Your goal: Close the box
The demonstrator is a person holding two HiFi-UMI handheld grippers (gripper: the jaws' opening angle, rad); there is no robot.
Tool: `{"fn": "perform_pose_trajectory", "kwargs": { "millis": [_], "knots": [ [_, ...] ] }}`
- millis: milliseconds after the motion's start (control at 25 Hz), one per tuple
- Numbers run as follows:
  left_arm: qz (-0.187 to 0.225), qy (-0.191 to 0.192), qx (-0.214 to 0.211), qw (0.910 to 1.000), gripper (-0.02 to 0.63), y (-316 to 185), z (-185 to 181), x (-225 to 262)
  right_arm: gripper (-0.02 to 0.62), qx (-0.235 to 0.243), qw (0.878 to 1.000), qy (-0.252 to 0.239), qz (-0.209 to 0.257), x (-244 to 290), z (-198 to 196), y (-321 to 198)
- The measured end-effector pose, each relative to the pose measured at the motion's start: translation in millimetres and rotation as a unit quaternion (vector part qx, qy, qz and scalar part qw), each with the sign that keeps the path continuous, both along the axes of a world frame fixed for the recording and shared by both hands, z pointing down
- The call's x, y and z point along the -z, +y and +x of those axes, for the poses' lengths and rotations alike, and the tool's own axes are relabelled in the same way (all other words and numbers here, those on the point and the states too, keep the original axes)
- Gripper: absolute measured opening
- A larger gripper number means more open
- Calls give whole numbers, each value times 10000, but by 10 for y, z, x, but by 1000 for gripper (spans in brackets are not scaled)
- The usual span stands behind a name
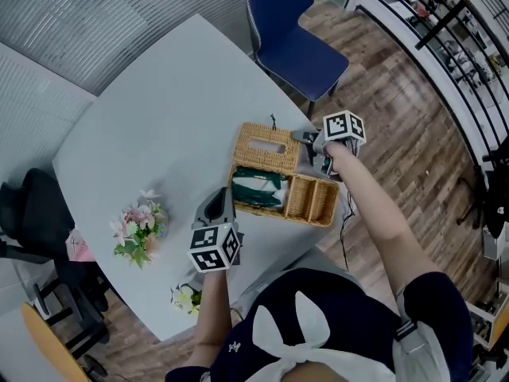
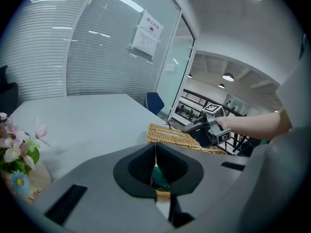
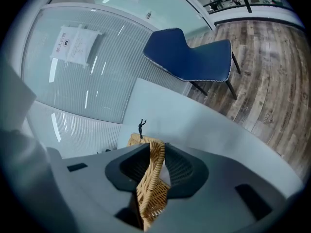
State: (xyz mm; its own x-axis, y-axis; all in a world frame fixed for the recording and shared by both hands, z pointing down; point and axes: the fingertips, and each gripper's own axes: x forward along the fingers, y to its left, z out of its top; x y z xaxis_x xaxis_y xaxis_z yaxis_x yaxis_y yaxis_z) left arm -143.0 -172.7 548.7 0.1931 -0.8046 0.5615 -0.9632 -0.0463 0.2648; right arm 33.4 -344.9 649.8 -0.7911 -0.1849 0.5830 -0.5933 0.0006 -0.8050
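A wicker box (image 1: 312,201) sits near the table's front edge, with a green thing (image 1: 258,188) in its left compartment. Its wicker lid (image 1: 266,146) is swung up on the far side. My right gripper (image 1: 304,138) is shut on the lid's right edge. In the right gripper view the woven edge (image 3: 151,178) is squeezed between the two pads of that gripper (image 3: 158,152). My left gripper (image 1: 226,199) hovers at the box's near left corner. Its jaws are shut and hold nothing. In the left gripper view, that gripper (image 2: 155,152) points at the lid (image 2: 172,136).
A pot of pink flowers (image 1: 139,228) stands left of the box, and a smaller bunch (image 1: 187,297) lies by the front edge. A blue chair (image 1: 294,42) is beyond the white table (image 1: 159,110). A black chair (image 1: 32,213) stands at the left.
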Motion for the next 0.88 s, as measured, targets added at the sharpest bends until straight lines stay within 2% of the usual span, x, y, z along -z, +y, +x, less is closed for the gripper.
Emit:
{"fn": "perform_pose_trajectory", "kwargs": {
  "millis": [880],
  "knots": [
    [107,-60,-2,9999,23,117,85,108,78,127,9955,-211,917,417,18,-24]
  ]
}}
